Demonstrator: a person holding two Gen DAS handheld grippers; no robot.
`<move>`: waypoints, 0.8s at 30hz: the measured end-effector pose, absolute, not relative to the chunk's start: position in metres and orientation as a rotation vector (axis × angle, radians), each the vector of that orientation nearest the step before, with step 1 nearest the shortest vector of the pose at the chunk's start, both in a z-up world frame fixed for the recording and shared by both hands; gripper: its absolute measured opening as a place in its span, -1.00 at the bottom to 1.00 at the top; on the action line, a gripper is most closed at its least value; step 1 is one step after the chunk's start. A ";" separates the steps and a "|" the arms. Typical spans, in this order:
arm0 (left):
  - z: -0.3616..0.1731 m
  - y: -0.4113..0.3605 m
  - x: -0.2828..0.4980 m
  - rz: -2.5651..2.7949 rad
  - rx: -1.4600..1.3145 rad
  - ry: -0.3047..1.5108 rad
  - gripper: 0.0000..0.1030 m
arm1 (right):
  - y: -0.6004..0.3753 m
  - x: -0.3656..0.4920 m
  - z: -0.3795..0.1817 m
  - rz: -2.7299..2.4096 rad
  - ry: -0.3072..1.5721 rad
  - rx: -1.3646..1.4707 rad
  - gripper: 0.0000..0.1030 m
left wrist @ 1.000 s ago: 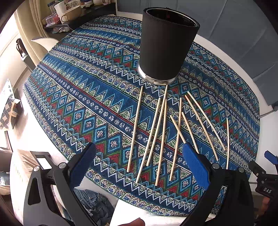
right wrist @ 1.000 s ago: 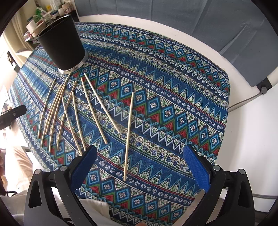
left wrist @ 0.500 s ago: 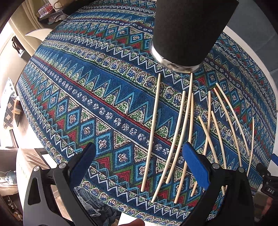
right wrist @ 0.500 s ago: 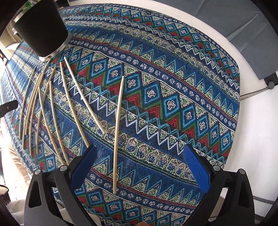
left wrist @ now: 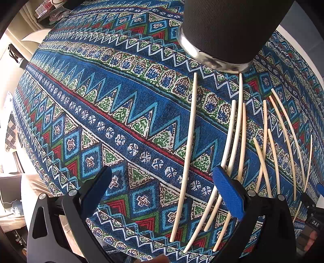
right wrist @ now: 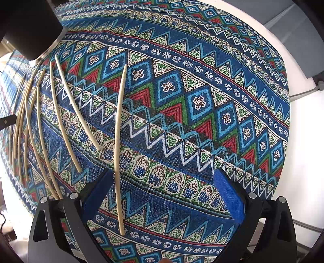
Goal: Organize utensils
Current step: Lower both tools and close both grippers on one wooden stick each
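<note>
Several pale wooden chopsticks lie side by side on a blue patterned tablecloth (left wrist: 121, 113). A black cylindrical holder (left wrist: 228, 30) with a metal base stands upright behind them. My left gripper (left wrist: 162, 186) is open and low over the cloth; the leftmost chopstick (left wrist: 187, 157) lies between its fingers, and its right finger covers the neighbouring sticks. My right gripper (right wrist: 162, 190) is open and low; the rightmost chopstick (right wrist: 118, 145) lies just inside its left finger. The holder shows at the top left of the right wrist view (right wrist: 30, 28).
The white table edge (right wrist: 299, 141) runs along the right, with a cable and a grey wall behind. A side table with cups (left wrist: 46, 12) stands beyond the far left corner. The other gripper's tip (left wrist: 311, 220) shows at the right of the left wrist view.
Both grippers have come down and forward toward the cloth. The chopsticks and holder now look larger and nearer. Both stayed open; nothing on the table has moved.
</note>
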State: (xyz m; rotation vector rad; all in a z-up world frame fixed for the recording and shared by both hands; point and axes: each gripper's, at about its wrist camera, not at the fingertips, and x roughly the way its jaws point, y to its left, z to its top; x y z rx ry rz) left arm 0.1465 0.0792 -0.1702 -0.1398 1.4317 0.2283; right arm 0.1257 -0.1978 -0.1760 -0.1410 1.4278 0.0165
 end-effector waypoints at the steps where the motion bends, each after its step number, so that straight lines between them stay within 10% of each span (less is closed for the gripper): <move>1: -0.173 0.082 0.147 0.222 -0.150 1.423 0.92 | -0.200 0.125 -0.178 0.019 1.430 -0.122 0.85; 17: -0.177 0.074 0.136 0.183 -0.138 1.357 0.82 | -0.216 0.118 -0.178 0.028 1.423 -0.057 0.82; 20: -0.163 0.063 0.132 0.139 -0.098 1.330 0.00 | -0.215 0.114 -0.167 0.055 1.399 -0.078 0.06; 22: -0.159 0.058 0.133 0.095 -0.070 1.358 -0.62 | -0.216 0.114 -0.160 0.086 1.397 -0.093 -0.85; 24: -0.158 0.056 0.134 0.086 -0.066 1.376 -0.85 | -0.219 0.114 -0.159 0.100 1.399 -0.105 -0.91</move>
